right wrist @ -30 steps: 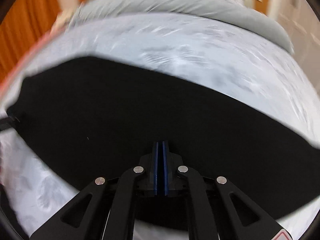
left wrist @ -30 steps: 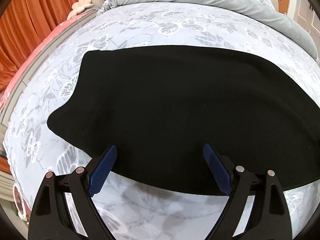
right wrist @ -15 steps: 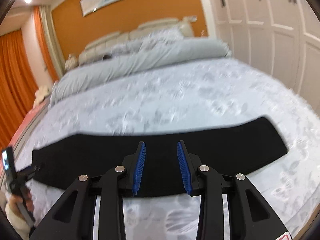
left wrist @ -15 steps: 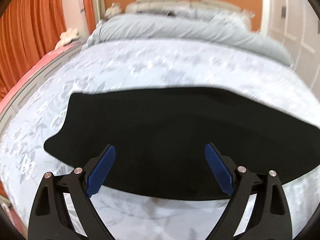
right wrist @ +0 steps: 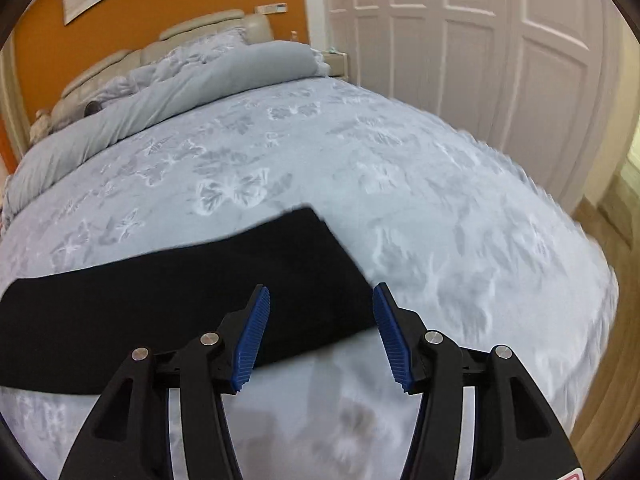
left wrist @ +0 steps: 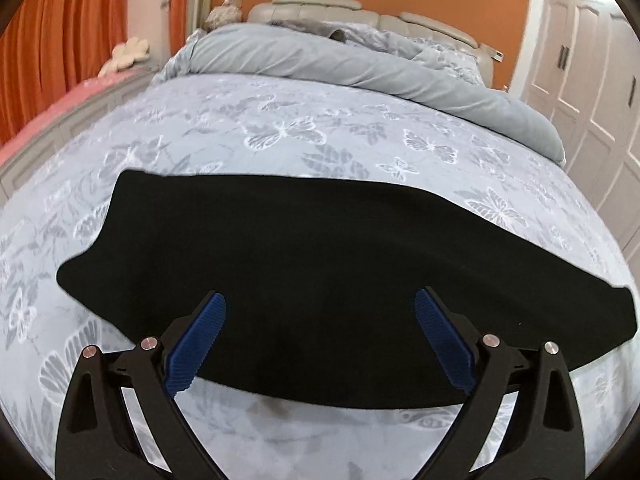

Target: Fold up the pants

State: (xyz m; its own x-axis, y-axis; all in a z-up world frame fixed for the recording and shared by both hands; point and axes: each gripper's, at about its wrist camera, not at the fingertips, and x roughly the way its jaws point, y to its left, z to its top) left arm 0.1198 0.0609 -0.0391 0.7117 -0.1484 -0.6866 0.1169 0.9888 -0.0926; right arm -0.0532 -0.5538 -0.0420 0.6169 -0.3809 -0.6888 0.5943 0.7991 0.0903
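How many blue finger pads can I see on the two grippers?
4. Left gripper: one pad on each finger, over the black pants. Right gripper: one pad on each finger, at the pants' end.

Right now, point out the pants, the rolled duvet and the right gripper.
pants (left wrist: 320,272), left wrist view, middle of the black fabric.
rolled duvet (left wrist: 340,60), left wrist view, its grey top.
right gripper (right wrist: 321,322), right wrist view, gap between its open fingers.

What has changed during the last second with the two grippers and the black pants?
The right gripper, shut one second ago, has opened and swung toward the right end of the black pants. The left gripper stayed open above the near edge. The pants stayed flat on the bed, held by neither gripper.
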